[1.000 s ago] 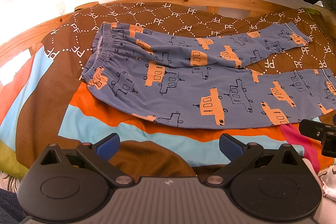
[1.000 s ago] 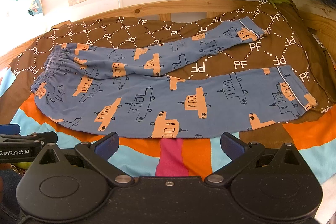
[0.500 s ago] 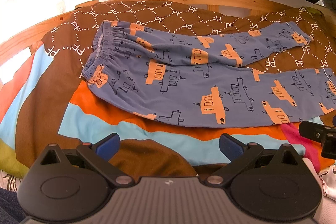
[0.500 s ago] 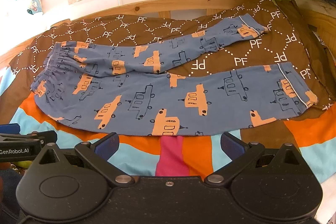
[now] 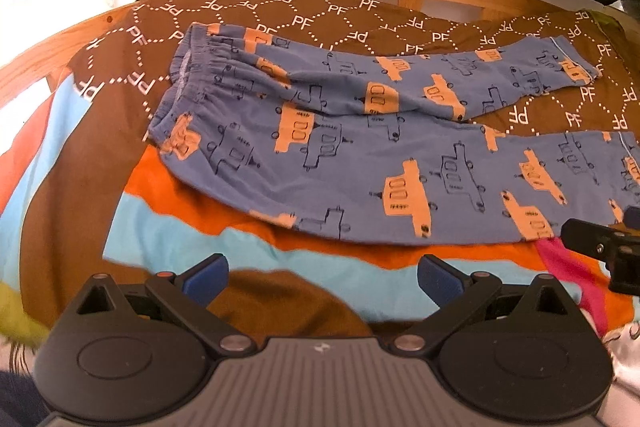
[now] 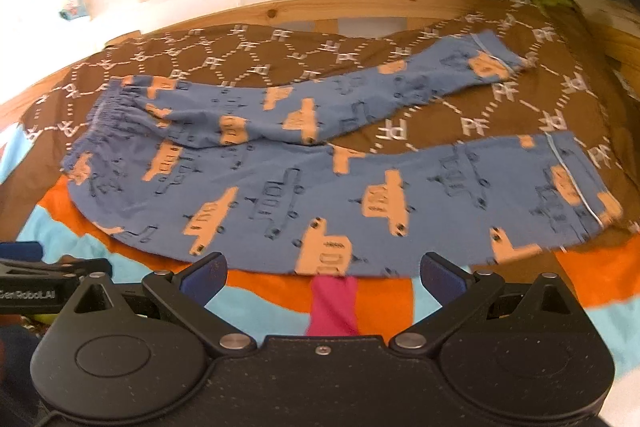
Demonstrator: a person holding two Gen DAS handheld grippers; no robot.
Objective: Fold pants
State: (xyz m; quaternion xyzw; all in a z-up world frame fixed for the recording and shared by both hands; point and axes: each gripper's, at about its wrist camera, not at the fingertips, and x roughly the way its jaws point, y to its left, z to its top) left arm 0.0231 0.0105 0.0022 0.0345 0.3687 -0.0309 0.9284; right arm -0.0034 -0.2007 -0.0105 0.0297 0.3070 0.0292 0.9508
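Left wrist view: pants [image 5: 360, 155] lie spread flat on the bedspread [image 5: 180, 239], filling mid-frame from centre-left to the right edge. Long axis runs left-right across the frame. Waistband [image 5: 188, 83] points to frame left; leg cuffs point right. Far leg angles up toward upper right and its cuff [image 5: 572, 67] rests on the brown PF-print part; near leg runs off the right edge. Legs split in a narrow V opening rightward. Left gripper [image 5: 322, 277] sits at bottom centre, jaws wide open, nothing btwn them, hovering over the bedspread short of the pants' near hem. A bit of the other gripper shows at mid-right edge.

Right wrist view (some blur): same layout, waistband [image 6: 108, 115] at centre-left, near-leg cuff [image 6: 576, 187] at right, far-leg cuff at upper right. Right gripper [image 6: 322, 275] at bottom centre, jaws wide open and empty, tips just at the near hem of the near leg, above a pink stripe [image 6: 332, 307] of the bedspread.

Step, as I judge it: approach before the 1st fold; no fold made yet, neither gripper has cloth. Next prob. calls for both to drop to the near edge, pinch one layer each (left nearer waistband, right nearer cuff), then carry the near leg up-frame over the far leg. Needs an even lift, or the leg will skew.
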